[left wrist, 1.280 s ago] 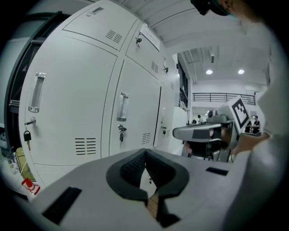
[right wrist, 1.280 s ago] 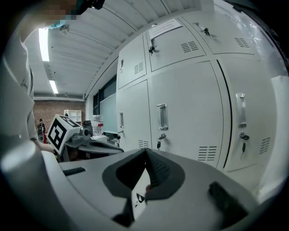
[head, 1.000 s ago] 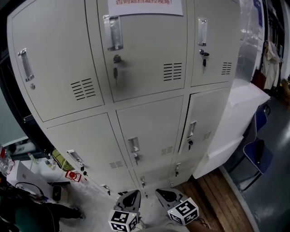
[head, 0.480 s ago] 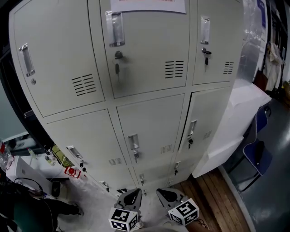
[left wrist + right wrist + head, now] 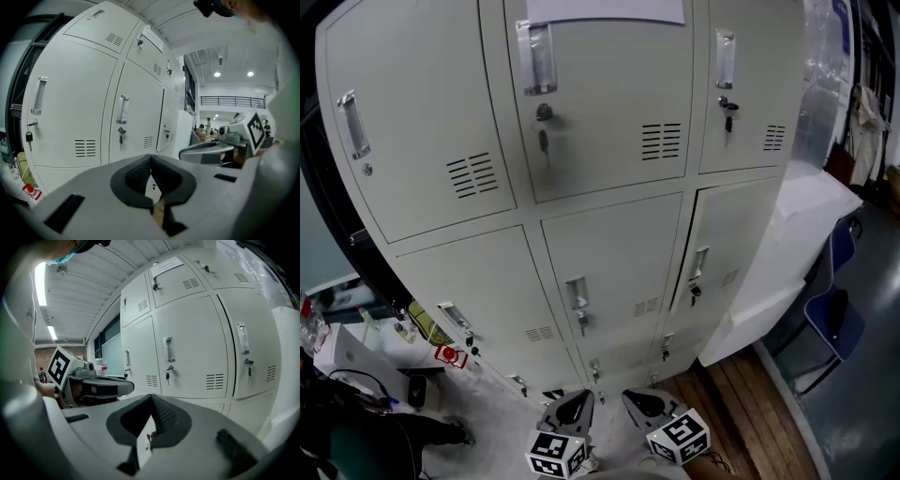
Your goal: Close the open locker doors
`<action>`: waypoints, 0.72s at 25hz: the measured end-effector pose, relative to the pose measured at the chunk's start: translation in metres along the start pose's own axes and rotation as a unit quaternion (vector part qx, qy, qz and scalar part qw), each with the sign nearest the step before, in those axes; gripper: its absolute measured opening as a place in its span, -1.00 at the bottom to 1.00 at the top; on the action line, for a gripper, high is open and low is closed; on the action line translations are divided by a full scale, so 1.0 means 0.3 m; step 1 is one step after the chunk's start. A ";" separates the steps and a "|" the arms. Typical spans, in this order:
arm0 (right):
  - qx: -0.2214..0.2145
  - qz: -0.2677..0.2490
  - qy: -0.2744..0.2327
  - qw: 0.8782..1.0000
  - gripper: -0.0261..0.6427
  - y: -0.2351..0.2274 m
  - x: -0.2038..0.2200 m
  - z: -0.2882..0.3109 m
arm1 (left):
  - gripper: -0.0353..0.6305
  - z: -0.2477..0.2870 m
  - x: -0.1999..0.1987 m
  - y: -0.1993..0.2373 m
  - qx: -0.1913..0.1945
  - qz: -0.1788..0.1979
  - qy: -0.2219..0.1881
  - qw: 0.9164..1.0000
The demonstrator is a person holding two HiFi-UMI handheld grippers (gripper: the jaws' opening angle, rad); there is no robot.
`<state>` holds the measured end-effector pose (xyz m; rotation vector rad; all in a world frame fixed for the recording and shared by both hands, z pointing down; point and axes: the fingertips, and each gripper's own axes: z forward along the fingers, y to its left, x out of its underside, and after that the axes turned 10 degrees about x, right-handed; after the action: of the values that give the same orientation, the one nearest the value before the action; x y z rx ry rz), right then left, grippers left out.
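A bank of pale grey lockers [image 5: 609, 253] fills the head view. The middle-row right door [image 5: 727, 244] stands slightly ajar, with a dark gap down its left edge; it also shows ajar in the left gripper view [image 5: 168, 123] and the right gripper view [image 5: 246, 357]. The other doors look flush. My left gripper [image 5: 573, 409] [image 5: 151, 159] and right gripper [image 5: 639, 403] [image 5: 151, 399] hang side by side low in front of the lockers, well short of any door. Both are shut with nothing between the jaws.
A white wrapped panel [image 5: 787, 253] leans at the lockers' right side, with a blue chair [image 5: 836, 314] beyond it. A cluttered desk [image 5: 366, 361] is at lower left. Keys hang in several locks, one with a red tag [image 5: 448, 356]. The floor [image 5: 741, 412] is wooden.
The lockers have slid slightly upward in the head view. Both grippers keep their place and stay shut. No door has moved.
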<state>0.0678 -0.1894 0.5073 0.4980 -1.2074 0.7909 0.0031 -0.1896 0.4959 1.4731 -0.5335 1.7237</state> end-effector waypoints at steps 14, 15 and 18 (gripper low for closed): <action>-0.002 0.007 0.004 1.000 -0.84 -0.009 0.013 0.007 | -0.85 0.017 0.001 0.001 0.005 0.002 0.003 1.000; -0.003 0.007 0.005 1.000 -0.84 -0.008 0.014 0.008 | -0.85 0.018 0.002 0.002 0.005 0.002 0.003 1.000; -0.005 0.008 0.006 1.000 -0.84 -0.005 0.017 0.009 | -0.85 0.020 0.002 0.001 0.006 0.001 0.002 1.000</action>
<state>0.0679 -0.1910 0.5130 0.4744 -1.2047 0.7997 0.0064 -0.1941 0.4978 1.4770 -0.5226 1.7344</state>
